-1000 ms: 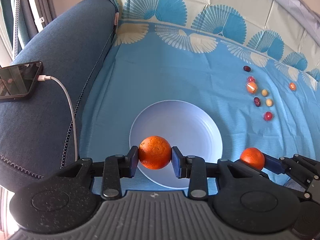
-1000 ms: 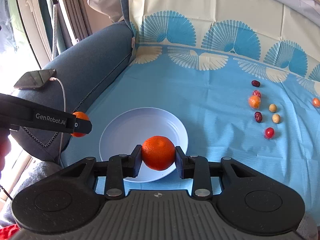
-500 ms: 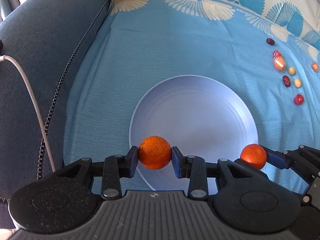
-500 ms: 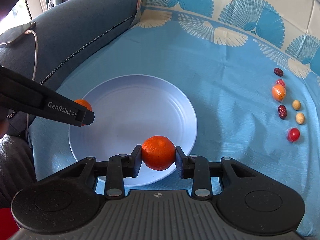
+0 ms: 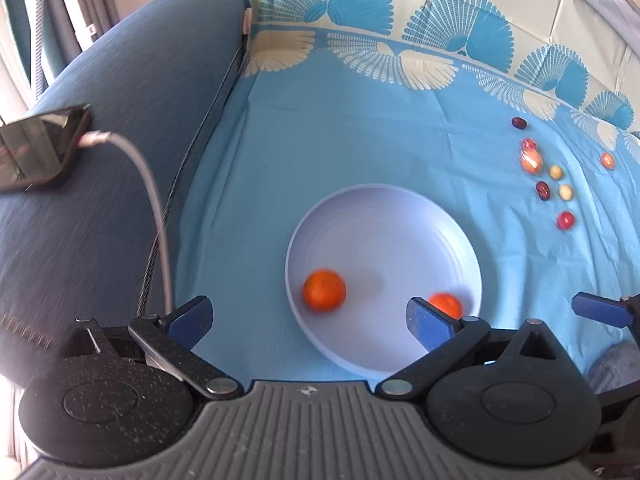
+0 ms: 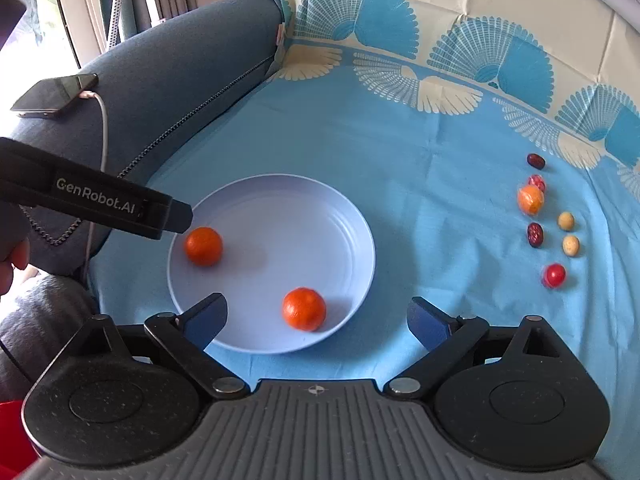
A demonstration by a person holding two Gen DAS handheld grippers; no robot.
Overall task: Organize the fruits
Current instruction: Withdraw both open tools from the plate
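Two oranges lie free in the pale lilac plate (image 5: 384,216) (image 6: 340,216) on the blue cloth. One orange (image 5: 324,290) (image 6: 203,246) rests at the plate's left side, the other orange (image 5: 446,305) (image 6: 304,309) near its front rim. My left gripper (image 5: 308,320) has its jaws opening wide, nothing between its pads. My right gripper (image 6: 318,318) is opening too, above the front orange without touching it. The left gripper's black finger (image 6: 120,208) reaches in from the left of the right wrist view. A blue pad of the right gripper's finger (image 5: 600,310) shows at the left wrist view's right edge.
Several small fruits (image 6: 536,216) (image 5: 548,176), red, dark, yellow and one orange, lie scattered on the cloth to the right. A phone (image 5: 36,148) (image 6: 56,96) with a white charging cable (image 5: 152,200) rests on the blue sofa arm at left.
Both grippers have let go of their oranges, which now lie in the plate. Both pairs of jaws went from shut to wide apart, and both cameras pulled back from the plate.
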